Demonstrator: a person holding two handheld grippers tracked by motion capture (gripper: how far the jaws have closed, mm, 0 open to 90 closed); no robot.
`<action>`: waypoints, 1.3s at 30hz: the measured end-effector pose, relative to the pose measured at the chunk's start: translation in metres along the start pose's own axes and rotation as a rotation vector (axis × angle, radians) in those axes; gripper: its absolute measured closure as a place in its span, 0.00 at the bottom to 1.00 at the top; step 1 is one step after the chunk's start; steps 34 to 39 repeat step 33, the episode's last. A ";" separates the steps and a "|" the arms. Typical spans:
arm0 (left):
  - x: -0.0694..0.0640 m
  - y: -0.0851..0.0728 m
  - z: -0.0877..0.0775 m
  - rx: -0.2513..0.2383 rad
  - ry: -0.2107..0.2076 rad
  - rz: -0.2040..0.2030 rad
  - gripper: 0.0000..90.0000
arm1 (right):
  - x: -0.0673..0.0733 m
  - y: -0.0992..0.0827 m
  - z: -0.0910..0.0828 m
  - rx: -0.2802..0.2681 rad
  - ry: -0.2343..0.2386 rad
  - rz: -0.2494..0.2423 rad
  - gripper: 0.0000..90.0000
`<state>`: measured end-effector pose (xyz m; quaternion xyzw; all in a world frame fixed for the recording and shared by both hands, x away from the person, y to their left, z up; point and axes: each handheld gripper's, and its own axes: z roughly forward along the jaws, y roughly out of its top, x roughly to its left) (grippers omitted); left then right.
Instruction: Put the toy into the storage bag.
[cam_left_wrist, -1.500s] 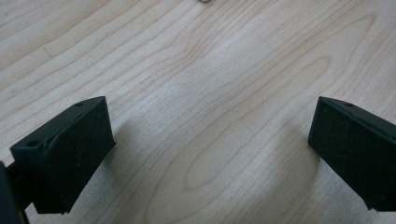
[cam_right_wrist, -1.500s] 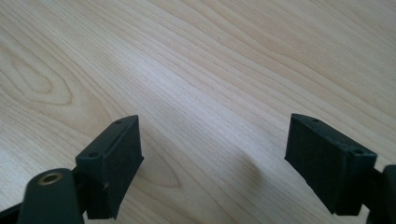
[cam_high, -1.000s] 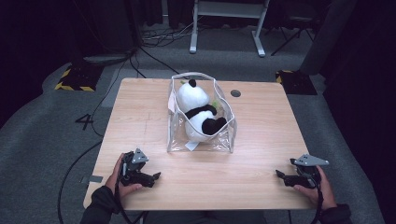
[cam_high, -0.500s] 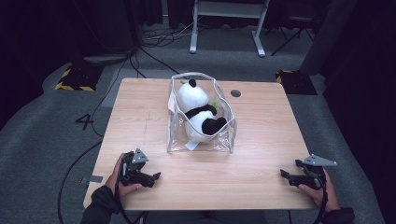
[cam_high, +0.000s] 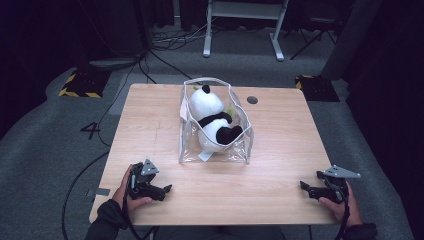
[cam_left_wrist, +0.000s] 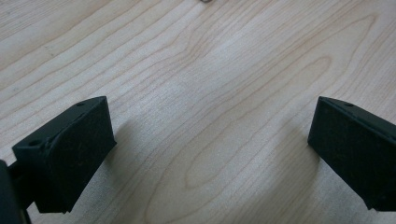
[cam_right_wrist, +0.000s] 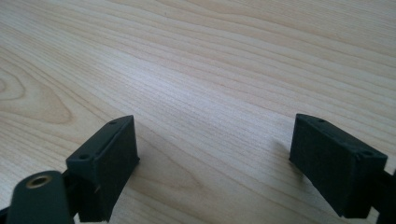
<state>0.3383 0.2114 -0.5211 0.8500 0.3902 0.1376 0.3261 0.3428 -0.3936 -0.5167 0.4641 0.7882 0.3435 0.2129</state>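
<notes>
Since the earlier frame the right gripper (cam_high: 306, 188) has slid slightly outward, its jaws just opening, nothing between them. The left gripper (cam_high: 164, 190) also gapes empty. The panda (cam_high: 212, 120) sits in the clear bag (cam_high: 186, 145), well ahead of both. Approach with the 2 grippers level, 1 per side.

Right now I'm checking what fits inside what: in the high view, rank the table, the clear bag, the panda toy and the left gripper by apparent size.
1. table
2. clear bag
3. panda toy
4. left gripper, though it sits nearer the camera
</notes>
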 end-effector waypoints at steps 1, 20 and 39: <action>0.000 0.000 0.000 0.000 -0.001 -0.001 0.01 | 0.000 0.000 0.000 0.000 0.000 0.000 0.17; 0.000 0.000 0.000 0.000 -0.003 0.000 0.00 | 0.000 0.000 0.000 0.000 0.000 0.000 0.17; 0.001 0.001 0.001 0.001 -0.005 0.004 0.00 | 0.000 0.000 0.000 0.001 0.003 -0.003 0.16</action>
